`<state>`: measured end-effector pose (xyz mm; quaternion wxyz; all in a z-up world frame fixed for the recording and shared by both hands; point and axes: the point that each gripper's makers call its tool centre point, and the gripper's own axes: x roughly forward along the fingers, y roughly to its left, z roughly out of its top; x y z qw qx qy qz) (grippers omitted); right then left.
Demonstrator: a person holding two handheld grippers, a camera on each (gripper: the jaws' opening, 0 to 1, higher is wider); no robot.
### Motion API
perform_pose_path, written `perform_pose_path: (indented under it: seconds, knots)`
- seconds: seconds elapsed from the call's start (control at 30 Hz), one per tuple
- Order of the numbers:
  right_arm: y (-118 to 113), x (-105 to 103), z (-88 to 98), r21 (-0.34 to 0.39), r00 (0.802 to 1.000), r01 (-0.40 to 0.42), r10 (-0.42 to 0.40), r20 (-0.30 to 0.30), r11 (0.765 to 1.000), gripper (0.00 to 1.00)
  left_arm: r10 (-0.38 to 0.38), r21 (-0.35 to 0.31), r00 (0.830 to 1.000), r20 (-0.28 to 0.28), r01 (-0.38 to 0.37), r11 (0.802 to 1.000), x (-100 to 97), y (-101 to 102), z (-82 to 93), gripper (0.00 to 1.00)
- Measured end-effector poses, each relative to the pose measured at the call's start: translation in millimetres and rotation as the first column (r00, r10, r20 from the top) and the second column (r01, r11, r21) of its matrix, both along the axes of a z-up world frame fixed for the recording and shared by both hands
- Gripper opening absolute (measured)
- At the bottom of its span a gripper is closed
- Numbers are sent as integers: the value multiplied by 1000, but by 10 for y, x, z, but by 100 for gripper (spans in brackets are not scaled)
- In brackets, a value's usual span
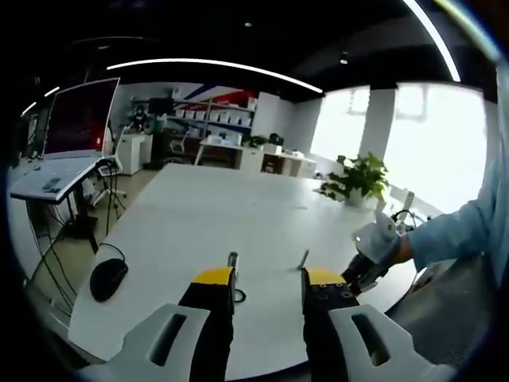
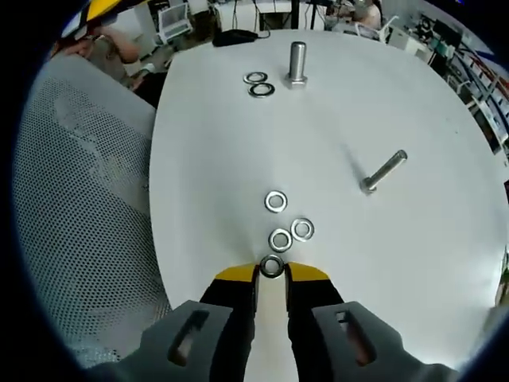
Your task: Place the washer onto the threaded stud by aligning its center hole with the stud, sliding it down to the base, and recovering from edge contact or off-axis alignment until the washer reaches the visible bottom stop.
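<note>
Right gripper view: right tongs (image 2: 271,269) pinch washer (image 2: 271,267) over white table (image 2: 358,239); left tongs (image 1: 266,280) wide, office bkgd.

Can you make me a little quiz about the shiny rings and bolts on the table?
1. True or false: the right gripper pinches a washer.
2. How many loose washers lie just beyond it? A) one B) three C) six
3. Which bolt stands up: the far bolt or the near bolt?

Key: 1 true; 2 B; 3 the far bolt, the near one lies flat.
</note>
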<state>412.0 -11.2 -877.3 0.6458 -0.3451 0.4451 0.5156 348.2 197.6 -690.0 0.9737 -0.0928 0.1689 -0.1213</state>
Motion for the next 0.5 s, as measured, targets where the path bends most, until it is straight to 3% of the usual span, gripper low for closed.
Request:
perform_pose_path:
  seconds: [0.27,0.5]
  knots:
    - [-2,-27,32,-3,1000,-4,4,-14,1000,15,1,-1,1000,3,-1,1000,1,-1,7,31]
    - [56,36,180,20,1000,-4,4,-27,1000,15,-2,0,1000,2,2,1000,1,-6,7,31]
